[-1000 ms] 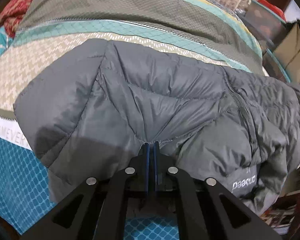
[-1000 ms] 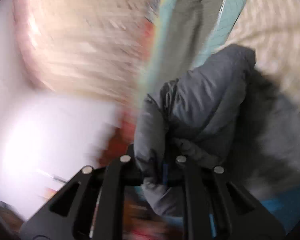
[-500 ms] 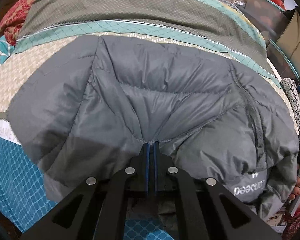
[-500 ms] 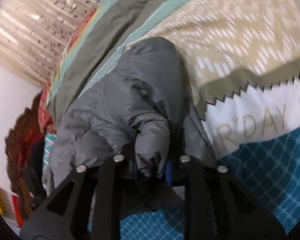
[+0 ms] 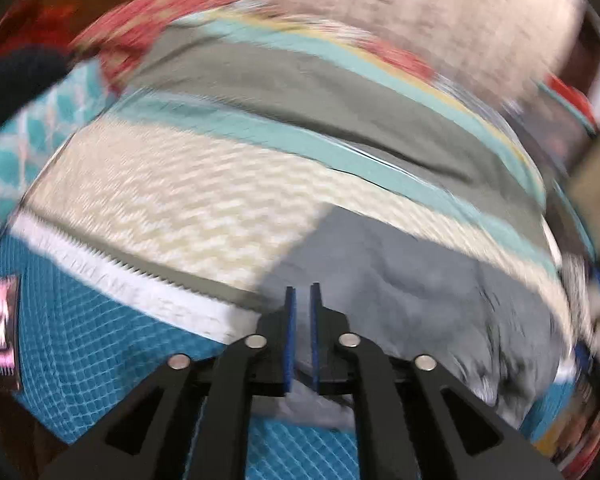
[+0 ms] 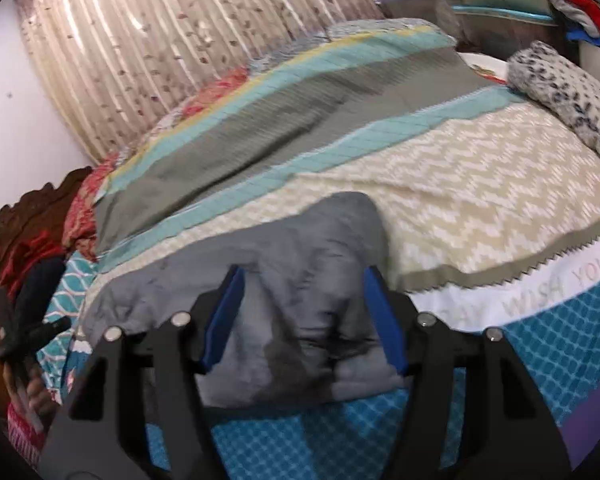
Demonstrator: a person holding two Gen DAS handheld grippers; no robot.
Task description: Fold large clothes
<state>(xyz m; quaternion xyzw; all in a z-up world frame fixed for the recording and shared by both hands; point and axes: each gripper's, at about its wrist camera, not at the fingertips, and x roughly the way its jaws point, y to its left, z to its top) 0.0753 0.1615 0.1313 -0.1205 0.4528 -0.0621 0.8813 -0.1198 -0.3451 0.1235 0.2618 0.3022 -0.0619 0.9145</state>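
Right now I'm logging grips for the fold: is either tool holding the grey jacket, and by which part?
Nothing is held. The right tool has just been opening, pads clear of the grey jacket. The left tool has parted slightly, nothing between its pads.

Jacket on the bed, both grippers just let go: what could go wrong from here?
1. The grey jacket lies bunched near the bedspread's front edge; its puffy fill may spring the fold open or let it slide off.
2. The right gripper, jaws just opened wide, has fabric between its pads untouched; pulling back low could snag it.
3. The left gripper, just parted by a narrow gap, looks empty, but the left wrist view is blurred.
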